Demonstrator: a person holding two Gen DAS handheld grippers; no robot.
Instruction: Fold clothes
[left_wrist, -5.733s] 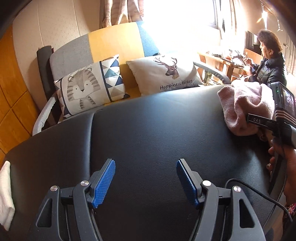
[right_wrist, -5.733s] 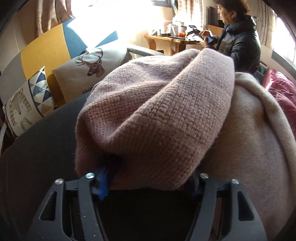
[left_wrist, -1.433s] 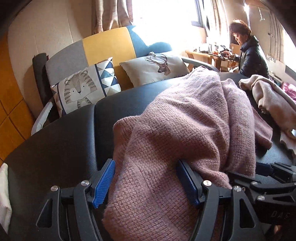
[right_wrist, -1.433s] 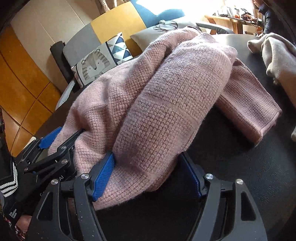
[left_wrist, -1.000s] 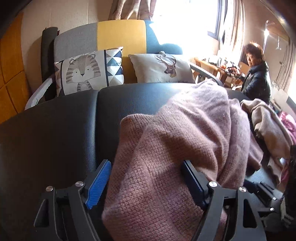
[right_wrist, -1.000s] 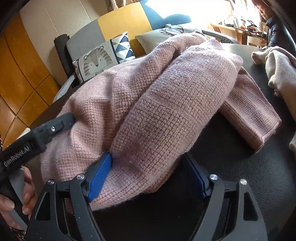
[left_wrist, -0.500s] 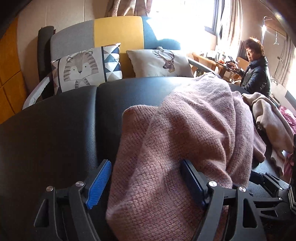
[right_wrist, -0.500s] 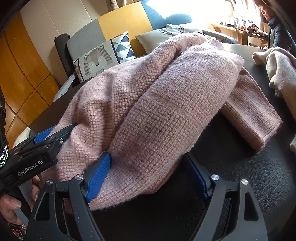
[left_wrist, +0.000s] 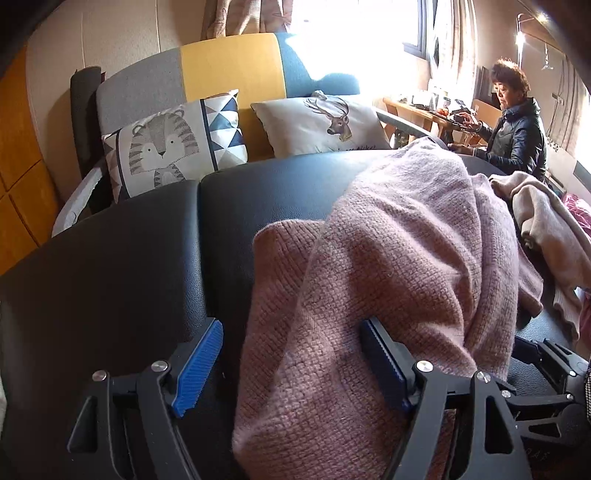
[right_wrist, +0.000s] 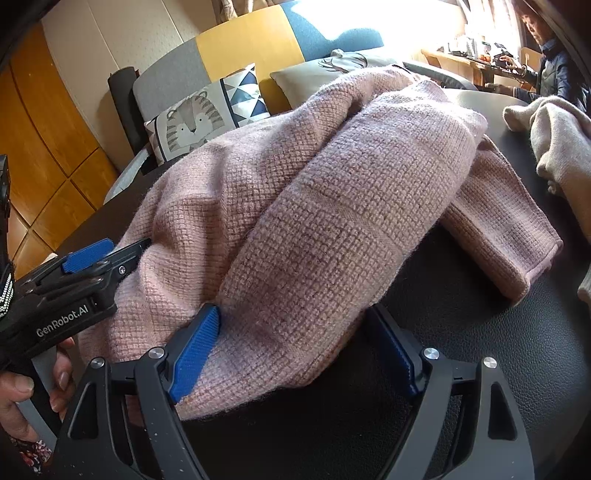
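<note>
On the bench: a pink knit sweater (left_wrist: 399, 266) lies bunched in a thick heap on the black padded bench (left_wrist: 122, 266), its near end between both claws and its far end toward the sofa.
Left claw: the left claw (left_wrist: 291, 363) has its blue-padded fingers (left_wrist: 197, 369) spread wide apart; the near left part of the sweater sits in the gap, against the right finger and just short of the left one, not squeezed.
Right claw: the right claw (right_wrist: 293, 352) is likewise held wide apart, with a rounded fold of the sweater (right_wrist: 332, 206) resting between its fingers (right_wrist: 194, 349) and touching the left pad.
Claws together: seen from the right wrist, the left claw (right_wrist: 86, 260) lies at the sweater's near left edge, a hand (right_wrist: 22, 384) gripping its handle.
Sweater detail: a flat ribbed-edged part, a sleeve or hem, sticks out to the right (right_wrist: 506, 236) onto bare bench (right_wrist: 480, 332).
Right of the sweater: a beige garment (left_wrist: 546, 229) lies crumpled near the sweater's far right side, with a bit of dark red fabric (left_wrist: 576, 206) beyond it.
Far side: a sofa (left_wrist: 229, 70) in grey, yellow and blue panels carries a tiger cushion (left_wrist: 166, 147) and a deer cushion (left_wrist: 325, 122).
Far right: a person in a dark jacket (left_wrist: 517, 133) sits at a wooden desk (left_wrist: 417, 110) by the bright window.
</note>
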